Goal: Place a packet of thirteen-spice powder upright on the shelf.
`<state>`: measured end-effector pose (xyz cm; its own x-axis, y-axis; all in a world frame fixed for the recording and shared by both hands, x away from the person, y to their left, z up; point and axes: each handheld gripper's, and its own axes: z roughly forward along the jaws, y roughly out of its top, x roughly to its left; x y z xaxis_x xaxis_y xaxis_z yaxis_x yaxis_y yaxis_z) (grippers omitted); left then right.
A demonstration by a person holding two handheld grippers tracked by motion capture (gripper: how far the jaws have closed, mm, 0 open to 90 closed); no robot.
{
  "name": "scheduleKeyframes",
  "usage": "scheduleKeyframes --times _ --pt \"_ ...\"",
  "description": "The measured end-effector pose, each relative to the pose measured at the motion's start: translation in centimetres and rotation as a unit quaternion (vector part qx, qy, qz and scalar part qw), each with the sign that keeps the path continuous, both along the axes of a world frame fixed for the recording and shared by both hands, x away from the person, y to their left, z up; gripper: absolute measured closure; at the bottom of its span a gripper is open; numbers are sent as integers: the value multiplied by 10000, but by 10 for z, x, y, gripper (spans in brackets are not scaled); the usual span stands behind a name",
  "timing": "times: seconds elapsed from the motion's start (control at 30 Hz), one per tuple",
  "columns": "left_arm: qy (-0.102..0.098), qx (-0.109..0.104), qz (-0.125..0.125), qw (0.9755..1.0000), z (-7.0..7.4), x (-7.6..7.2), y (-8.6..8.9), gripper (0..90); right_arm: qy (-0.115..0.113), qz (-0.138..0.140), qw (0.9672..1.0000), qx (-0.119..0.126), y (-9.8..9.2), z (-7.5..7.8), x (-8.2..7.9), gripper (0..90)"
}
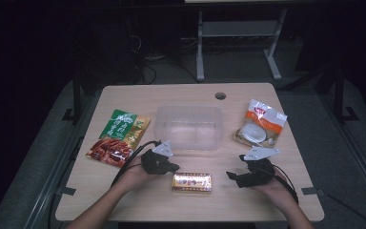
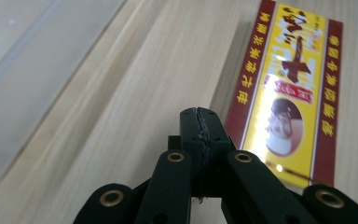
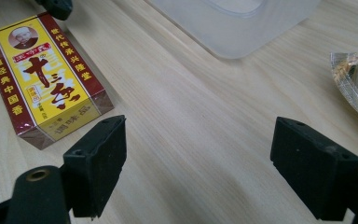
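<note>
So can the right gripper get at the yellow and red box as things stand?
Probably yes. The right gripper has its jaws wide open, and only bare table lies between it and the yellow and red box. The shut left gripper sits at the far end.

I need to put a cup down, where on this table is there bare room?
Bare wood lies behind the clear tub around the cable hole, and along the front edge below the yellow box. It is crowded between the red snack pouch and white pouch.

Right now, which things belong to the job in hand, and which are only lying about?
In the job: yellow-and-red cardboard box; left gripper, jaws shut; right gripper, jaws open.
Lying about: clear plastic tub; green-and-red snack pouch; orange-and-white food bag.
</note>
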<state>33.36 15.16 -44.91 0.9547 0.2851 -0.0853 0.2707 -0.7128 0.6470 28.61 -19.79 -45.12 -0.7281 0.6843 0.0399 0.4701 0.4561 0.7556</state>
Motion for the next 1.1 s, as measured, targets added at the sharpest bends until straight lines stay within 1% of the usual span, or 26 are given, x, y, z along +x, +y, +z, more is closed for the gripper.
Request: scheduleKeyframes --times 0.07,0.13,0.17,0.2,0.3,0.47,0.53,0.63,0.67,0.7,0.73,0.77,0.8,0.87,0.9,0.93,0.97,1.0,1.03,1.07,1.1 --pt "47 -24 13 10000 0 -4 3 898 -6 7 10000 0 0 0 0 180" --pt "39 -8 -18 10000 0 -6 5 898 -5 10 10000 -1 0 0 0 180" --pt "92 -36 -13 10000 0 -10 6 898 -14 16 10000 -4 0 0 0 180" --pt "94 -22 -41 9999 0 -12 7 898 -29 18 10000 6 1 0 0 180" --pt "103 -15 -56 9999 0 -16 8 898 -28 10 10000 3 1 0 -1 180" --pt "192 -23 -120 9997 0 -26 8 898 -49 20 10000 20 1 1 -1 180" --pt "214 23 -105 9997 -1 -32 8 898 -49 3 10000 29 1 1 -1 180" --pt "173 27 -52 9998 1 -34 12 897 -87 20 10000 11 0 2 -2 180" --pt "146 -57 43 9999 6 -37 18 896 -96 22 10000 15 0 2 -2 180" --pt "146 -57 43 9999 6 -37 18 878 -96 22 10000 15 0 2 -2 180" --pt "195 -151 117 9996 11 -42 25 833 -109 43 9999 22 -1 1 -1 180" --pt "177 -213 122 9995 12 -46 28 801 -113 42 9999 24 -1 1 -1 180" --pt "166 -259 115 9995 13 -50 30 751 -115 43 9999 22 -1 1 -1 180" --pt "104 -339 115 9993 14 -57 35 619 -116 50 9999 14 -1 1 -1 180" --pt "104 -339 115 9993 14 -57 35 553 -116 50 9999 14 -1 1 -1 180" --pt "39 -322 126 9994 13 -63 36 469 -108 56 9999 3 -1 1 -1 180" --pt "39 -322 126 9994 13 -63 36 432 -108 56 9999 3 -1 1 -1 180" --pt "6 -311 131 9994 13 -67 36 432 -108 61 9999 0 -1 1 -1 180" --pt "0 -320 68 9995 11 -69 33 373 -113 52 9999 -8 0 0 -1 180" --pt "-38 -283 11 9996 9 -71 29 327 -104 79 9999 -6 0 0 -1 176" --pt "-51 -276 -14 9996 8 -71 25 308 -96 83 9999 14 1 0 -1 175"
